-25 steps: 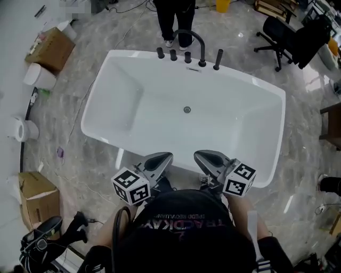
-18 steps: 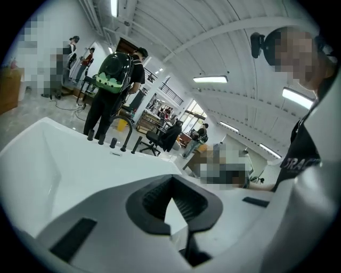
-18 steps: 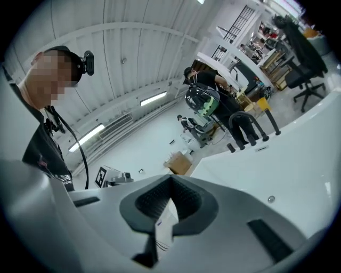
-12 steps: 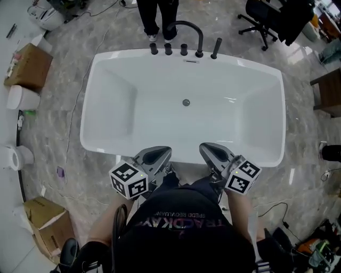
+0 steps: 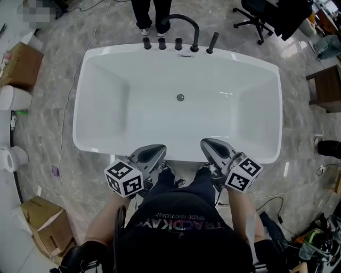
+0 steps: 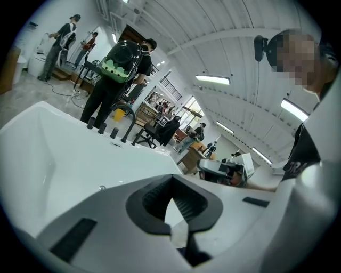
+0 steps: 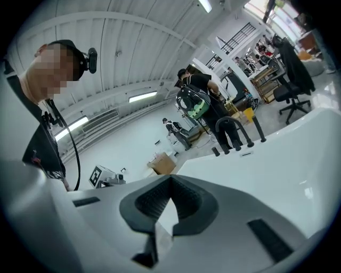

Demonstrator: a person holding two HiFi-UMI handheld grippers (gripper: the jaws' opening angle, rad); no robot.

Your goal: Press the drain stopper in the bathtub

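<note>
The white bathtub (image 5: 101, 144) lies across the head view, and the small round metal drain stopper (image 5: 180, 97) sits mid-floor towards the far wall. My left gripper (image 5: 154, 152) and right gripper (image 5: 209, 145) hover side by side above the near rim, both shut with nothing in them. They are well short of the stopper. In the left gripper view the left gripper (image 6: 177, 231) has its tips touching, and the stopper (image 6: 102, 187) shows as a small dot on the tub floor. The right gripper (image 7: 162, 231) is also shut, facing the tub's (image 7: 277, 160) far rim.
A black arched faucet (image 5: 182, 22) and several black knobs stand on the far rim; a person (image 5: 152, 11) stands just behind it. Cardboard boxes (image 5: 21, 64) (image 5: 45, 224) and white rolls lie at the left. An office chair (image 5: 261, 16), a wooden cabinet (image 5: 325, 88) and floor cables lie to the right.
The view has drifted, so the tub has slid up and to the left in the picture. Both grippers stay shut in the same pose at the near rim.
</note>
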